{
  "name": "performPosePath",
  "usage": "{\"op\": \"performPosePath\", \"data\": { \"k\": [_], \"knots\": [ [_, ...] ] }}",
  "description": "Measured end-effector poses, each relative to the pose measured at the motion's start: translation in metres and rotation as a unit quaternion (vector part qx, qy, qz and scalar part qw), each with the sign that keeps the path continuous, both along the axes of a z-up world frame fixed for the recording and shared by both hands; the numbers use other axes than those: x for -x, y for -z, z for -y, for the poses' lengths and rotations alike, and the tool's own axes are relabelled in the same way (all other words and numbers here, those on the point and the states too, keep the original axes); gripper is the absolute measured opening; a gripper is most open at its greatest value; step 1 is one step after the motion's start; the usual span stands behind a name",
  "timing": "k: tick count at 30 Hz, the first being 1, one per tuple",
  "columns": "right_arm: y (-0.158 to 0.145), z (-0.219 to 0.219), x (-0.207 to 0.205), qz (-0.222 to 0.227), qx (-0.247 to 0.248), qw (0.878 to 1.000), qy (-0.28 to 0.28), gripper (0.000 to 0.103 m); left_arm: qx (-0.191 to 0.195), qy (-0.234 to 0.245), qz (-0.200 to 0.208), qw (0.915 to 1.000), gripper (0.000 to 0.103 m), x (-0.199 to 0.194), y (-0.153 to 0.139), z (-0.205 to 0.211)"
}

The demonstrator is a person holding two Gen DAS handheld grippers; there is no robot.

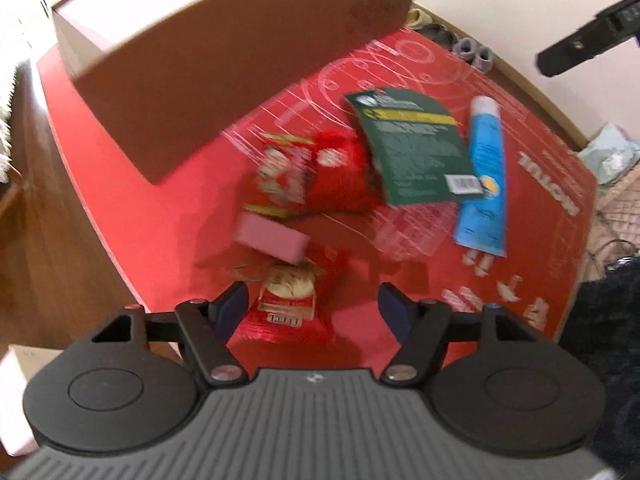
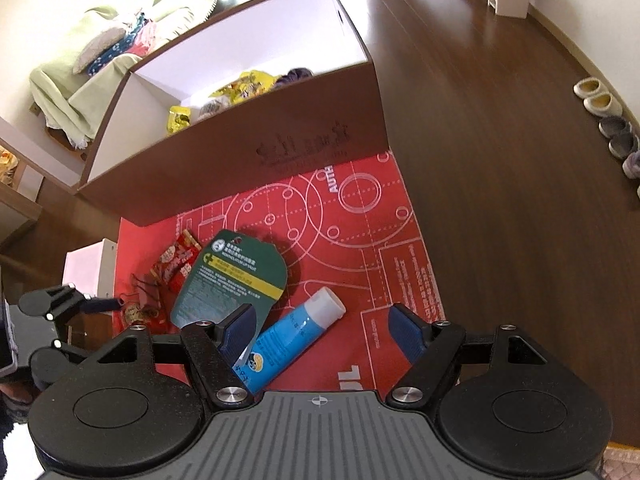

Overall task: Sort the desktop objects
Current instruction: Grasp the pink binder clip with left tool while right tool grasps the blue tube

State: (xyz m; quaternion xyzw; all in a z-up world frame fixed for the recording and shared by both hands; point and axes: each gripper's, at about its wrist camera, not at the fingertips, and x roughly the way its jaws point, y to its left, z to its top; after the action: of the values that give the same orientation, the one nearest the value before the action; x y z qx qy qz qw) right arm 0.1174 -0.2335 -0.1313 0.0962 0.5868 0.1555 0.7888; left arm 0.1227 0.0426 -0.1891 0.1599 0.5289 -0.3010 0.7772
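Left claw (image 1: 310, 306) spread wide, gripping nothing, over crinkly red foil snack packet (image 1: 286, 300). Right claw (image 2: 320, 330) likewise released above soft blue plastic tube with white cap (image 2: 296, 330). Yellow packets (image 2: 244, 86) already inside brown cardboard box (image 2: 280, 148); stiff green card (image 2: 232, 276), pink block (image 1: 272, 238), red wrappers (image 1: 316, 176) remain on red printed mat (image 2: 384, 240), unsorted.

Black gripper (image 1: 312, 308) linkages, blue ribbed pads (image 2: 240, 330), silver pivot screws, grey ridged body
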Motion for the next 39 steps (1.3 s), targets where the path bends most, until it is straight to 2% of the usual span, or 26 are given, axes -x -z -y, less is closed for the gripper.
{"op": "performPosePath", "data": {
  "k": [8, 13, 17, 18, 19, 20, 23, 24, 28, 33, 37, 38, 39],
  "knots": [
    [0.021, 0.000, 0.002, -0.044, -0.020, 0.998, 0.027, 0.076, 0.032, -0.011, -0.030, 0.9990, 0.064, 0.019, 0.006, 0.009],
    [0.040, -0.001, -0.003, -0.064, -0.046, 0.992, 0.098, 0.076, 0.042, -0.026, -0.032, 0.9983, 0.065, 0.026, -0.003, 0.002],
    [0.051, -0.002, -0.012, -0.074, -0.047, 0.985, 0.148, 0.075, 0.044, -0.043, -0.027, 0.9977, 0.065, 0.029, -0.012, -0.010],
    [0.053, -0.003, -0.013, -0.073, -0.043, 0.984, 0.155, 0.070, 0.045, -0.048, -0.027, 0.9974, 0.065, 0.029, -0.014, -0.013],
    [0.056, -0.005, -0.014, -0.072, -0.036, 0.984, 0.158, 0.060, 0.046, -0.053, -0.027, 0.9971, 0.065, 0.029, -0.016, -0.016],
    [0.060, -0.007, -0.016, -0.074, -0.030, 0.984, 0.157, 0.043, 0.047, -0.058, -0.026, 0.9969, 0.065, 0.029, -0.017, -0.019],
    [0.064, -0.013, -0.021, -0.069, -0.022, 0.988, 0.139, 0.043, 0.052, -0.070, -0.025, 0.9959, 0.065, 0.029, -0.019, -0.026],
    [0.062, -0.016, -0.021, -0.060, -0.012, 0.990, 0.125, 0.036, 0.055, -0.074, -0.026, 0.9954, 0.065, 0.029, -0.020, -0.027],
    [0.060, -0.025, -0.017, -0.028, 0.019, 0.998, 0.053, 0.035, 0.067, -0.088, -0.033, 0.9933, 0.065, 0.027, -0.022, -0.032],
    [0.056, -0.024, -0.009, 0.008, 0.063, 0.998, -0.028, 0.035, 0.089, -0.111, -0.044, 0.9888, 0.066, 0.023, -0.025, -0.037],
    [0.055, -0.011, -0.010, -0.007, 0.036, 0.999, -0.018, 0.036, 0.117, -0.147, -0.055, 0.9806, 0.066, 0.014, -0.028, -0.044],
    [0.055, -0.009, -0.010, -0.014, 0.027, 1.000, -0.007, 0.039, 0.123, -0.158, -0.057, 0.9780, 0.066, 0.011, -0.028, -0.046],
    [0.055, -0.006, -0.010, -0.020, 0.017, 1.000, 0.003, 0.050, 0.129, -0.171, -0.059, 0.9751, 0.066, 0.007, -0.028, -0.048]
  ]
}}
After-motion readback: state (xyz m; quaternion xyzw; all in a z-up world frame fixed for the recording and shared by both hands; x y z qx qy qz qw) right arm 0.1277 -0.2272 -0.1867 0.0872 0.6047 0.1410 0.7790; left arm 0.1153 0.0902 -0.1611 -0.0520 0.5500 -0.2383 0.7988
